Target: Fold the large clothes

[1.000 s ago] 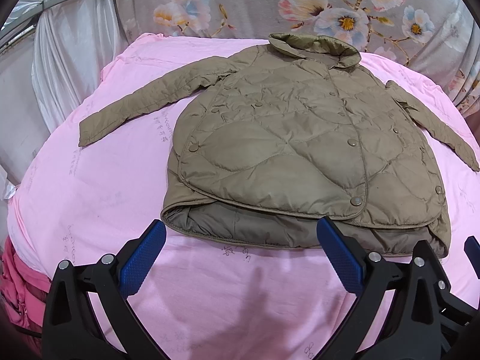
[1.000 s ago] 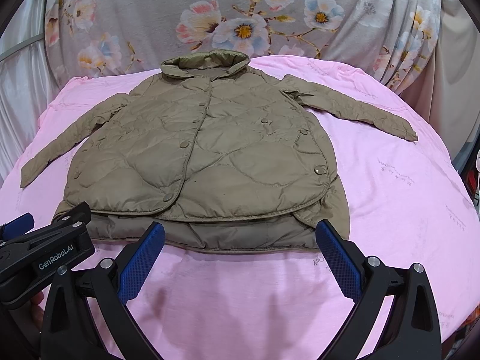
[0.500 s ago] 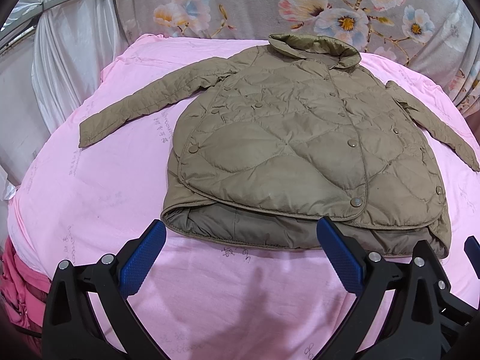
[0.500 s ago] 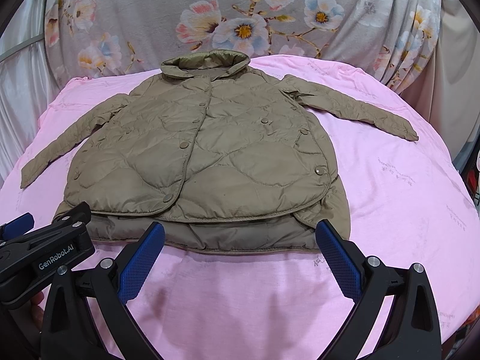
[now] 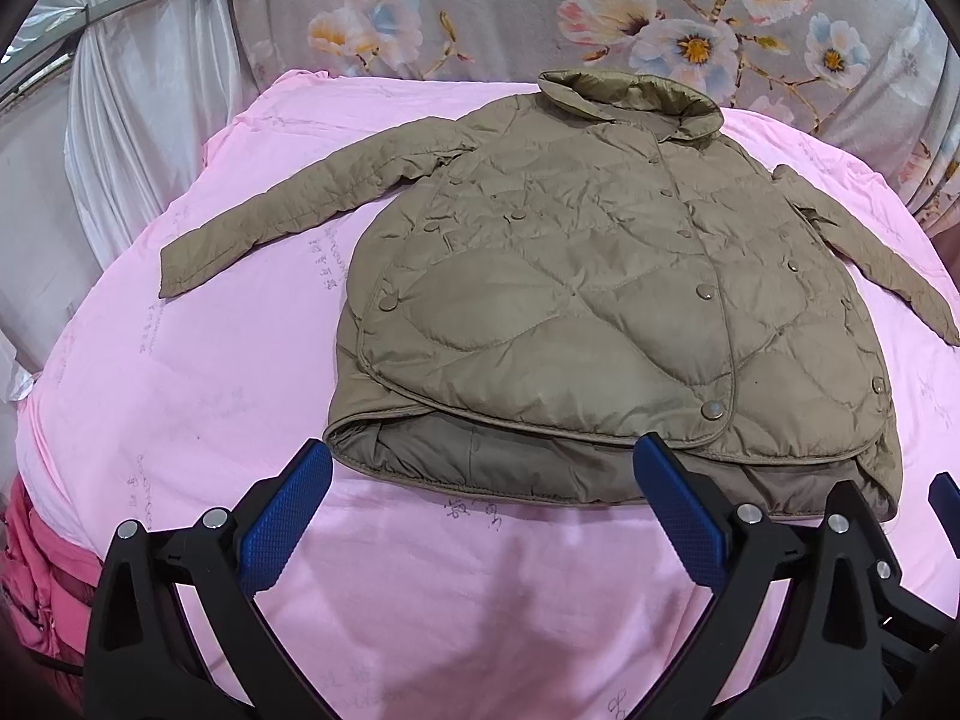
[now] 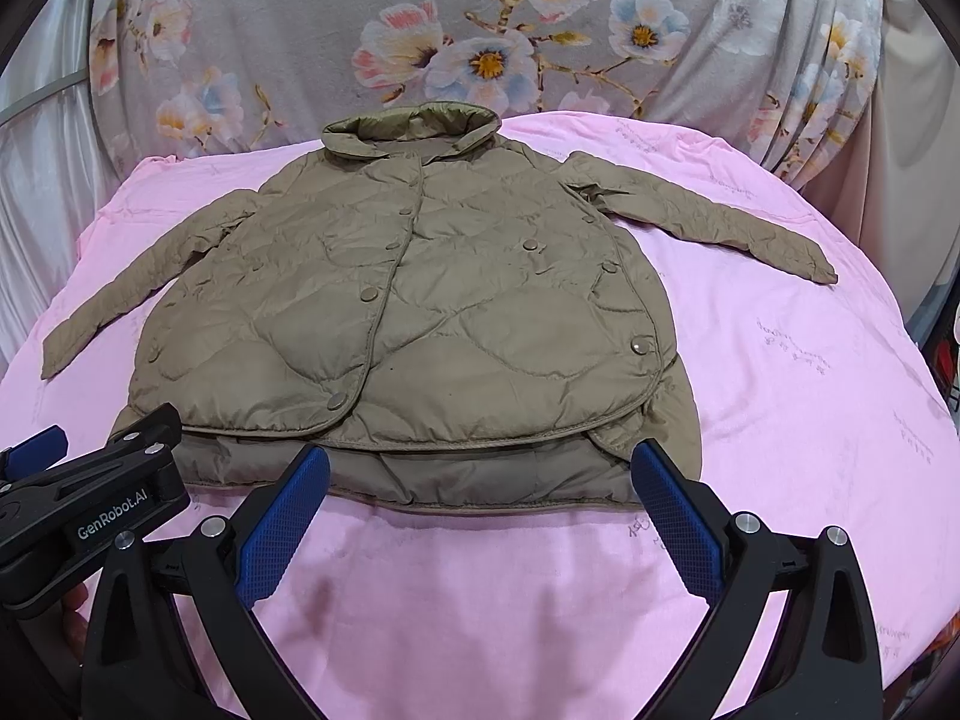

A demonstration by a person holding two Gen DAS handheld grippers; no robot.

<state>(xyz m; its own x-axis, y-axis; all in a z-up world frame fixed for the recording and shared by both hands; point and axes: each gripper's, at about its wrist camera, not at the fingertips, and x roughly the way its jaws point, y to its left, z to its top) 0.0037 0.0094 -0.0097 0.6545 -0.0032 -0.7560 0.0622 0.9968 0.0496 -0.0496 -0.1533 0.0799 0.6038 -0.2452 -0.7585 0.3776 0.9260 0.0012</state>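
While flat on sheet (image 5: 180, 396): jacket (image 5: 600, 300).

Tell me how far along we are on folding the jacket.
Barely started. Done: the olive quilted jacket lies flat, front up and snapped shut, on the pink sheet, both sleeves spread outward. In hand: nothing; the left gripper and right gripper are open, near the hem and gripping nothing. Left: fold both sleeves in, then fold the body.
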